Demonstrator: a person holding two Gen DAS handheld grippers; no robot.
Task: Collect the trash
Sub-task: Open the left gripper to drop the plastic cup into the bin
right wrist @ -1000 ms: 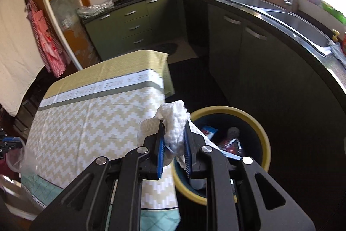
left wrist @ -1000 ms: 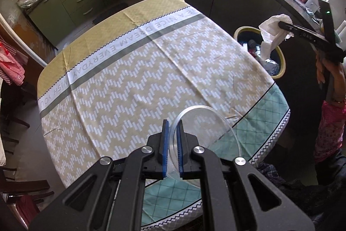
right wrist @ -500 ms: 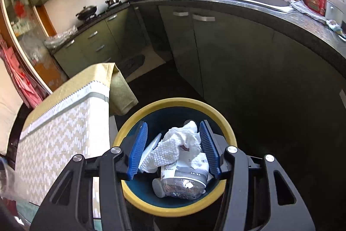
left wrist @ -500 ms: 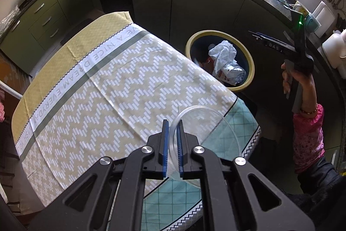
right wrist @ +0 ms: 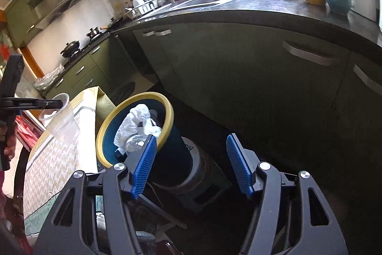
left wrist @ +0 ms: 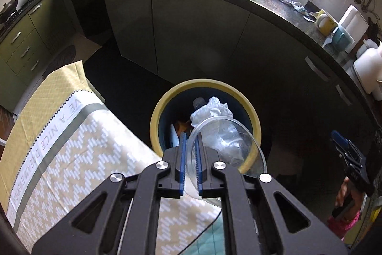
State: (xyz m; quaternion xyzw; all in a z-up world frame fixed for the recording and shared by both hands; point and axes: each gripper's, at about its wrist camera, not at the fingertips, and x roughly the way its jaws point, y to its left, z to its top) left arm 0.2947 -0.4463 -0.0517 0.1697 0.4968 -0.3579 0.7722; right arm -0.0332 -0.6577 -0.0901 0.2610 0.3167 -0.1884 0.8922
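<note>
Your left gripper pinches the clear cup by its rim, mouth facing you, its long axis pointing toward the bin past the table's edge. Your right gripper gapes wide, empty.

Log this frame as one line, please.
left claw: shut on plastic cup | right claw: open | paper towel: in trash bin
</note>
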